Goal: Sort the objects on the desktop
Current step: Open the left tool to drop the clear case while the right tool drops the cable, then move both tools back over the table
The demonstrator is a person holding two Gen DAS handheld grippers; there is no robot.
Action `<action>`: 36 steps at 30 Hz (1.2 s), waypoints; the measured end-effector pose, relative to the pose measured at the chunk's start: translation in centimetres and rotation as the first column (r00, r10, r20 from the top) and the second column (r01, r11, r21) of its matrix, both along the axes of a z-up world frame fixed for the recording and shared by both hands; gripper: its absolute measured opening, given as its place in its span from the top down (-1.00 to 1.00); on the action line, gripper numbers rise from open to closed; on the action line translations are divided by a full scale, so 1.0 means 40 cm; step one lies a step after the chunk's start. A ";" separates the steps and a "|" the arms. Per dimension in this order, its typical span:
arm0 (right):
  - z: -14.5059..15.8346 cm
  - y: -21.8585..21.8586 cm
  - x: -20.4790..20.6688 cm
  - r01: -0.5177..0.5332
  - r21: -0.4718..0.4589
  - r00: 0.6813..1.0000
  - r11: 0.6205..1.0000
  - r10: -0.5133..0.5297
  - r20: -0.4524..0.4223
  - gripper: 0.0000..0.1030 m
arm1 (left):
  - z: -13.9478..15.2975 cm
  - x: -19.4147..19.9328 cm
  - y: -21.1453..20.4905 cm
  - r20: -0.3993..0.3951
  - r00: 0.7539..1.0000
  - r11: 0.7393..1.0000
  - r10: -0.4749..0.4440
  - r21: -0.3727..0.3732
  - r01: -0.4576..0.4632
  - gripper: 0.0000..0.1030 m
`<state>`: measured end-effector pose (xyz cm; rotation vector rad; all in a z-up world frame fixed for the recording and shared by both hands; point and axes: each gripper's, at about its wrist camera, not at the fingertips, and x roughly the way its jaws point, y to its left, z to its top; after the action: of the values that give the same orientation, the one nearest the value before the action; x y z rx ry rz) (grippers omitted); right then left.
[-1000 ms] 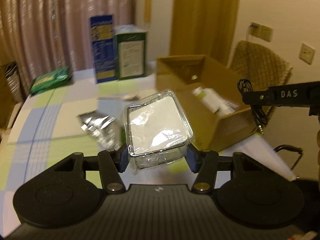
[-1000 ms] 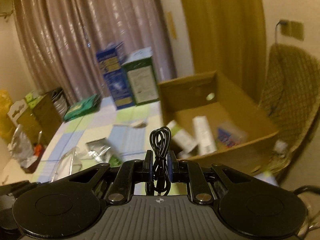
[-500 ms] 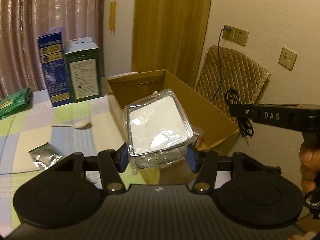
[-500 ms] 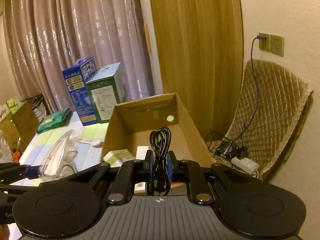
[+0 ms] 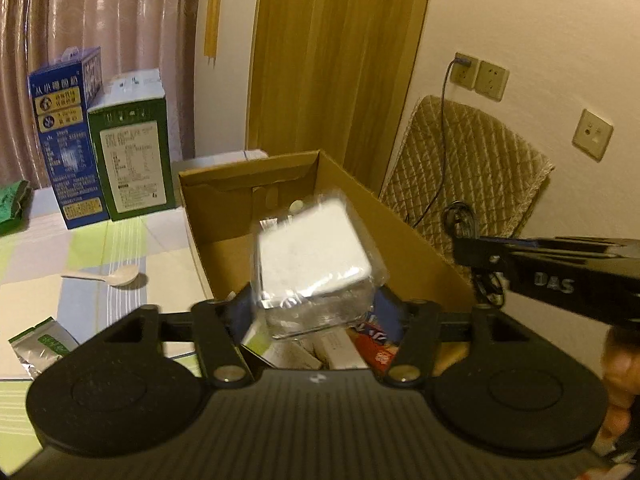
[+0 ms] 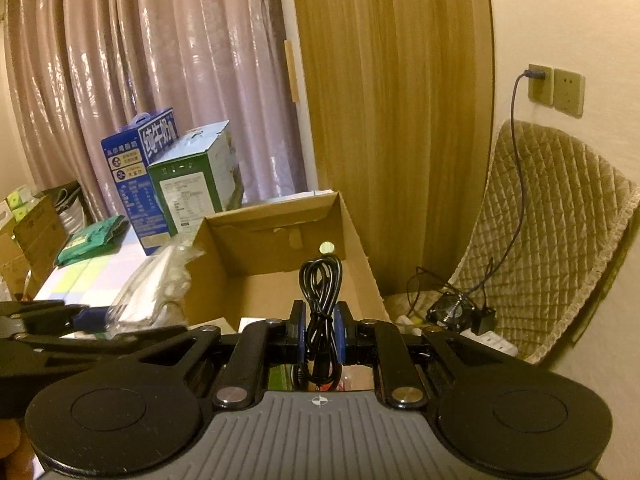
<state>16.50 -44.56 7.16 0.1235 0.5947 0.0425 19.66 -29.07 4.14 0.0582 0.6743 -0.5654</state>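
Left gripper point(image 5: 316, 300), tilted downward over the open cardboard box point(image 5: 404, 240); its jaws have just been opening and now stand spread. The clear plastic container point(image 5: 312, 256) with a white lid lies between them, blurred and tipped; its right side stands clear of the right finger, while contact on the left cannot be told. It hangs above the box's interior, where several small packages point(image 5: 352, 348) lie, too overlapped to count.

Right gripper point(image 6: 320, 332), also angled downward toward the same box, is pinched tight on one coiled black cable point(image 6: 320, 296), whose loop rises above the fingertips and whose ends hang below them. From the left wrist view this gripper reaches in from the right edge, a hand point(image 5: 620, 360) behind it.

On the checked table point(image 5: 120, 248) left of the box: two upright cartons, one blue point(image 5: 68, 136), one green point(image 5: 132, 148); one pale spoon point(image 5: 108, 276); one silver packet point(image 5: 40, 344). One quilted chair point(image 6: 552, 232) stands by the wall.
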 end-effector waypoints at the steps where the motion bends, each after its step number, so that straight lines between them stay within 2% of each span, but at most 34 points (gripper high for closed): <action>1: -0.002 -0.002 0.005 0.001 0.001 1.000 1.000 -0.001 -0.002 0.79 | -0.003 0.007 0.004 0.003 1.000 1.000 0.007 0.007 -0.007 -0.20; 4: -0.010 -0.005 0.013 0.000 0.004 1.000 1.000 0.000 -0.006 0.79 | -0.004 0.008 0.034 0.022 1.000 1.000 0.021 0.012 -0.022 -0.20; 11: -0.035 -0.001 0.019 -0.002 0.020 1.000 1.000 0.003 -0.029 0.79 | -0.016 -0.011 0.113 -0.008 0.998 0.998 0.068 0.000 -0.068 -0.20; 17: -0.029 0.018 0.036 -0.020 0.031 0.999 0.999 0.021 -0.026 0.79 | -0.015 -0.037 0.140 -0.008 0.997 0.997 0.082 -0.005 -0.082 -0.20; 21: -0.024 0.015 0.060 -0.039 0.070 0.999 0.997 0.041 -0.021 0.78 | -0.014 -0.040 0.148 -0.011 0.996 0.996 0.086 -0.007 -0.086 -0.20; 22: -0.026 0.012 0.069 -0.049 0.090 0.998 0.995 0.051 -0.026 0.75 | -0.016 -0.039 0.151 -0.013 0.996 0.996 0.086 -0.007 -0.086 -0.20; 23: -0.029 0.007 0.079 -0.048 0.107 0.998 0.993 0.052 -0.038 0.53 | -0.017 -0.040 0.153 -0.015 0.996 0.996 0.087 -0.005 -0.087 -0.20; 24: -0.031 0.001 0.085 -0.039 0.120 0.998 0.992 0.044 -0.046 0.15 | -0.018 -0.040 0.156 -0.015 0.996 0.996 0.088 -0.002 -0.088 -0.21; 26: -0.031 -0.010 0.082 -0.022 0.133 0.999 0.991 0.027 -0.039 -0.10 | -0.022 -0.042 0.164 -0.015 0.995 0.996 0.094 0.001 -0.094 -0.24; 34: -0.031 -0.020 0.033 -0.008 0.140 0.998 0.990 0.015 -0.053 -0.13 | -0.033 -0.063 0.195 -0.028 0.994 0.994 0.108 0.016 -0.108 -0.31; 36: -0.023 -0.014 0.014 -0.006 0.152 0.999 0.988 0.014 -0.049 -0.18 | -0.031 -0.076 0.207 -0.026 0.993 0.994 0.112 0.019 -0.112 -0.40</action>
<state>17.04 -45.13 6.22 0.2699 0.6421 0.0945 16.61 -20.78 2.91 0.0294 0.7041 -0.4531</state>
